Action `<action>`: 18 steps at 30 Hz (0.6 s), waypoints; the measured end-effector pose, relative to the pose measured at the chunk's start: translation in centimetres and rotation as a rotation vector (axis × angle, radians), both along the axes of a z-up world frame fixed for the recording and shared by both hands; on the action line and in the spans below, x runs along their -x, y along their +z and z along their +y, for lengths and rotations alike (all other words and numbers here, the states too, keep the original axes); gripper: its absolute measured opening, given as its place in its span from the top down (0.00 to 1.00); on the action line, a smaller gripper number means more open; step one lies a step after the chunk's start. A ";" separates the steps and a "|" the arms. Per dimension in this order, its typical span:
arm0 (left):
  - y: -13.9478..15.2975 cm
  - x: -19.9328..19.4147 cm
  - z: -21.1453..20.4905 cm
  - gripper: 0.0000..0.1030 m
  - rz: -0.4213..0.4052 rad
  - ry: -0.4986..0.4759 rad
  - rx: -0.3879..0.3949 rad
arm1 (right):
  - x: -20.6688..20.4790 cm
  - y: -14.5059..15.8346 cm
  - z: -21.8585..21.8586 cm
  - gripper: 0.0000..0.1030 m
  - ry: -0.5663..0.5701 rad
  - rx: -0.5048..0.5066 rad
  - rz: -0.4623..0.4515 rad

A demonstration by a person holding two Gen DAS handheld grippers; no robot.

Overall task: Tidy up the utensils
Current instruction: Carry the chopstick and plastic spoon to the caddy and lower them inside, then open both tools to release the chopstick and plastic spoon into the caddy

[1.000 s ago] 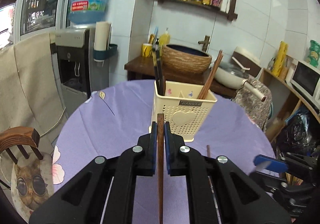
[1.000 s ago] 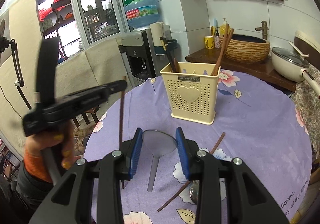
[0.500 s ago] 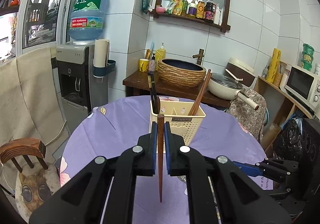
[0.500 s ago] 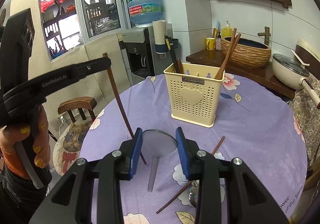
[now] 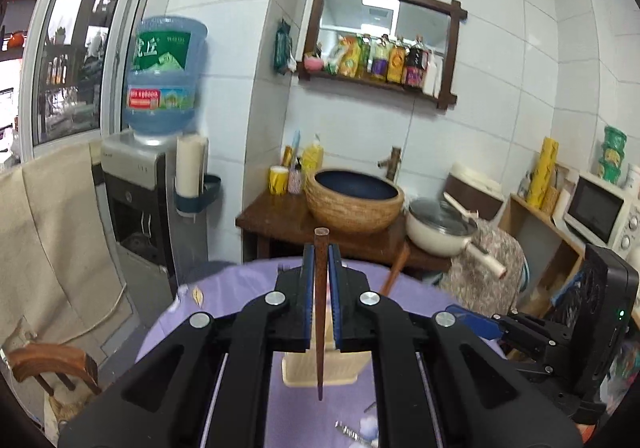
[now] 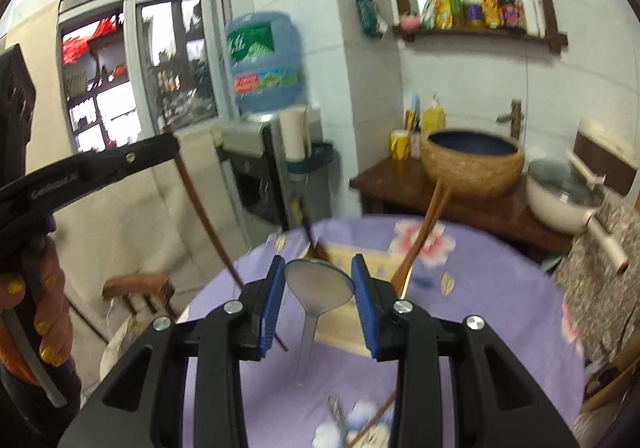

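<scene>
White tiled walls all round, with a wood-framed mirror shelf (image 5: 380, 48) full of bottles up high. Water dispenser (image 5: 136, 208) sits by the window (image 5: 68, 68) off to the left, a basin (image 5: 354, 200) on a dark wooden stand is straight ahead, microwave (image 5: 596, 208) far right.

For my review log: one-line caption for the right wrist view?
Right gripper holds a metal spoon above the cream utensil holder; left gripper grips a chopstick.

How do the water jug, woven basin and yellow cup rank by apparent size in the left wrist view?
1. water jug
2. woven basin, slightly smaller in the frame
3. yellow cup, clearly smallest
</scene>
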State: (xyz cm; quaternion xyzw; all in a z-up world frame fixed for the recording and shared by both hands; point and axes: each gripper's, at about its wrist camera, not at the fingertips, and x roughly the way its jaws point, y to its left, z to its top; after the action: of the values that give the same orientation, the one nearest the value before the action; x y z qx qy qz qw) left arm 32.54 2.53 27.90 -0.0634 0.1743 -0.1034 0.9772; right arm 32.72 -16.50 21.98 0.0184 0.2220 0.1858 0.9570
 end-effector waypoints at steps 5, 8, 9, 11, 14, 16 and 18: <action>3.7 -3.7 -0.4 0.93 -0.055 0.065 0.018 | -4.3 3.6 -0.3 0.68 -0.094 0.006 -0.059; 3.4 -6.0 -0.8 0.93 -0.061 0.118 0.007 | -6.2 2.7 -0.2 0.68 -0.126 0.027 -0.058; 2.9 -6.7 -1.0 0.93 -0.059 0.125 0.006 | -6.7 2.0 -0.1 0.68 -0.130 0.032 -0.053; 1.4 -8.0 -1.3 0.93 -0.045 0.133 0.004 | -7.7 0.2 0.0 0.68 -0.137 0.038 -0.026; -1.4 -9.6 -1.5 0.93 0.003 0.138 0.005 | -8.8 -2.9 0.3 0.68 -0.151 0.063 0.014; -3.4 -10.2 -1.7 0.93 0.035 0.128 0.001 | -9.2 -4.6 0.7 0.68 -0.157 0.079 0.033; -5.2 -10.6 -1.9 0.93 0.061 0.123 -0.005 | -9.5 -6.3 0.8 0.68 -0.168 0.093 0.047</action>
State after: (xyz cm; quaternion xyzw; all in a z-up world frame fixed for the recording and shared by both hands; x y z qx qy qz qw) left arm 43.19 0.59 22.65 -0.0745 0.1998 -0.0406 0.9762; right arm 42.19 -15.67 15.66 -0.0030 0.2503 0.0941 0.9636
